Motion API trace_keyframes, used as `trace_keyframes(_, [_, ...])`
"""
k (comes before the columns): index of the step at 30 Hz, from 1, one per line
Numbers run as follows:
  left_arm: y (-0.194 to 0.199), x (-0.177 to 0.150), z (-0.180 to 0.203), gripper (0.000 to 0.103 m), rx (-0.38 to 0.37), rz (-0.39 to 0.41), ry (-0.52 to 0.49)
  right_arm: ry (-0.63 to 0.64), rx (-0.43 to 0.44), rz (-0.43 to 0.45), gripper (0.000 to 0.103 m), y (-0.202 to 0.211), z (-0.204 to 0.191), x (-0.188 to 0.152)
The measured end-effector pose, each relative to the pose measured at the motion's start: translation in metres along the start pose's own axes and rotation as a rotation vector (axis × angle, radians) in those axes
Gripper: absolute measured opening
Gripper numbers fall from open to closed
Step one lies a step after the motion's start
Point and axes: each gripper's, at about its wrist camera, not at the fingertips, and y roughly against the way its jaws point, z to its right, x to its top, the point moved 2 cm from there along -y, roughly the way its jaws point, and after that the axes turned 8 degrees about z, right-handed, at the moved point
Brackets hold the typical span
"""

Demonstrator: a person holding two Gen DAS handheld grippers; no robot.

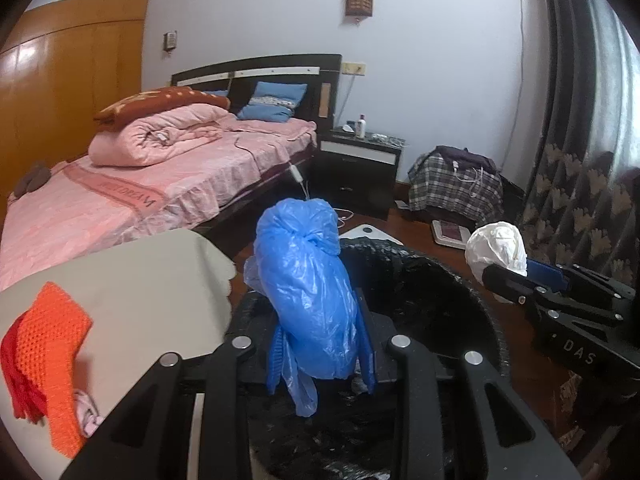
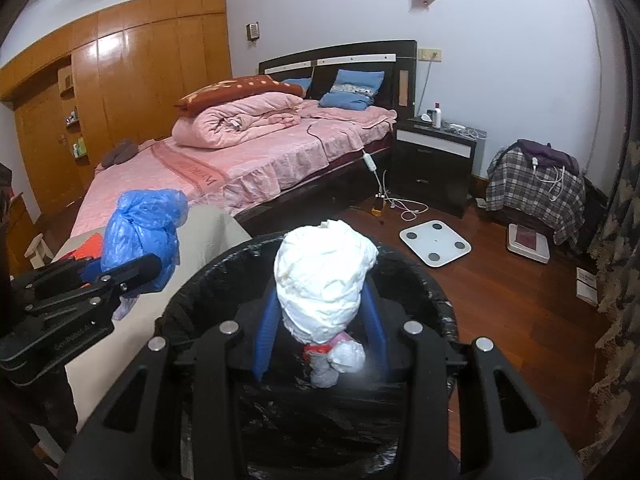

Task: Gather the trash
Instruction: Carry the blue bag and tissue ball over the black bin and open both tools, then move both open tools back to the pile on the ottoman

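We hold blue bag (image 1: 310,300) clamped in left gripper (image 1: 322,354), white bag (image 2: 324,276) in right gripper (image 2: 322,342), bin (image 2: 420,276) below fingers; loose tails risk snagging rim, spilling.

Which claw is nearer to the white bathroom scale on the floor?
Right. The right claw with its white bundle hangs just short of the scale; the left claw is further left.

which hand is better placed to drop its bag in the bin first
Right: its white bag sits over the bin opening. The left's blue bag hangs at the bin's near rim, beside the beige surface.
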Motion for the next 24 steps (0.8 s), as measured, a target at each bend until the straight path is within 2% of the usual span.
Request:
trace_keyframes(5, [-0.012,-0.001,0.011,0.033,-0.038,-0.017,-0.001,-0.01,-0.018,-0.008,0.043,-0.002,0.011,-0.003])
trace_keyframes(6, [-0.013,-0.001,0.012,0.034,-0.037,-0.016,-0.001,-0.015,-0.028,-0.009,0.049,-0.003,0.013,-0.003])
trace_keyframes(8, [-0.015,-0.001,0.012,0.049,-0.05,-0.024,0.013,-0.021,-0.041,-0.009,0.058,-0.004,0.017,-0.004])
trace_keyframes(10, [-0.015,0.0,0.009,0.054,-0.043,-0.02,0.016,-0.02,-0.052,-0.004,0.068,-0.003,0.018,-0.004])
trace_keyframes(12, [-0.013,0.001,0.004,0.064,-0.032,-0.013,0.022,-0.021,-0.066,0.002,0.085,-0.002,0.019,-0.004])
trace_keyframes(15, [-0.006,0.002,-0.007,0.069,0.0,-0.001,0.023,-0.025,-0.073,0.006,0.094,-0.001,0.018,-0.004])
trace_keyframes(17, [0.001,0.002,-0.018,0.078,0.032,0.011,0.028,-0.031,-0.071,0.003,0.096,0.0,0.017,-0.005])
trace_keyframes(24, [0.033,-0.004,-0.06,0.086,0.144,0.044,0.048,-0.019,-0.052,0.011,0.096,0.002,0.001,-0.002])
